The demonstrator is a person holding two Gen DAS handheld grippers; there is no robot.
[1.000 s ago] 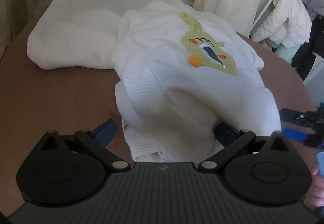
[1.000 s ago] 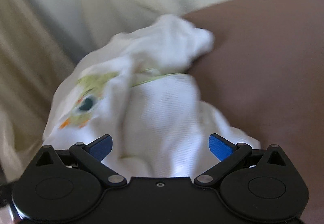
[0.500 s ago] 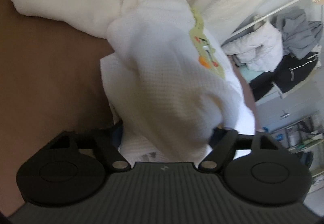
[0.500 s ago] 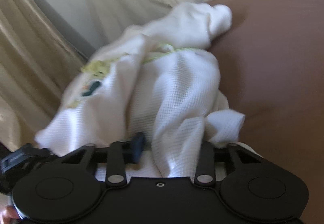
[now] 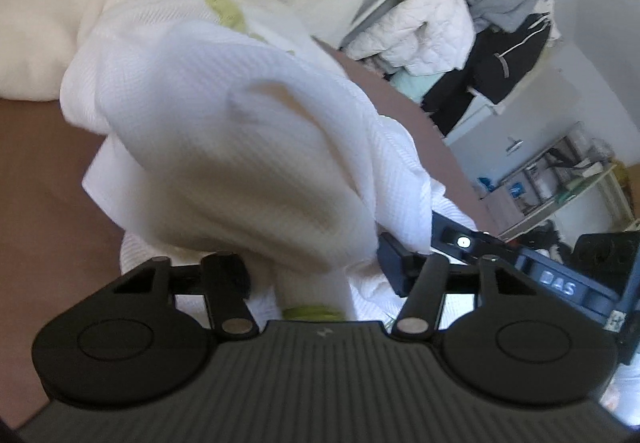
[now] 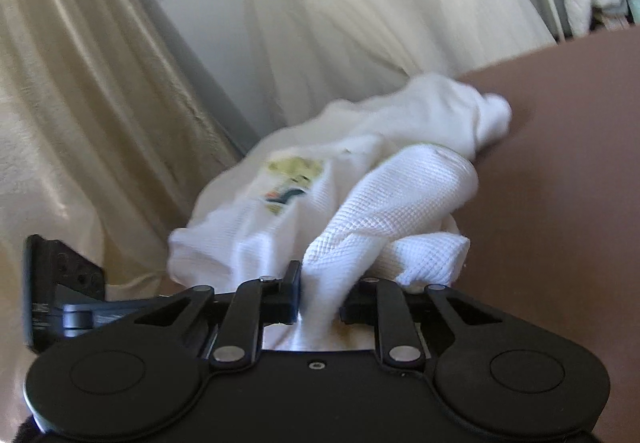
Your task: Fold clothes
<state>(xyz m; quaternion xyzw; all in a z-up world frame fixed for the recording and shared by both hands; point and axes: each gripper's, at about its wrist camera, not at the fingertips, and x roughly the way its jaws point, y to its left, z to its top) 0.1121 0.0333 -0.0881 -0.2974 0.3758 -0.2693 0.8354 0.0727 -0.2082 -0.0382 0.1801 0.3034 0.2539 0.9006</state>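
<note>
A white waffle-knit garment [image 5: 224,115] with a green cartoon print [image 6: 292,179] lies bunched on the brown table [image 5: 36,171]. My left gripper [image 5: 312,271] has a thick fold of it between its jaws, which are closing, and both pads touch the cloth. In the right wrist view my right gripper [image 6: 320,303] pinches a narrower fold of the same garment [image 6: 400,195], its jaws also closing. The right gripper's body [image 5: 560,283] shows at the lower right of the left wrist view. The left gripper's body [image 6: 52,299] shows at the left of the right wrist view.
A second white cloth [image 5: 32,43] lies at the table's far left. Cream curtains [image 6: 100,83] hang behind the table [image 6: 560,183]. A rack piled with jackets [image 5: 480,23] and a shelf unit [image 5: 560,179] stand beyond the table's right edge.
Both grippers' jaws have gone from wide open to closed around folds of the white garment. The garment has been gathered up off the table and the print has turned away in the left view.
</note>
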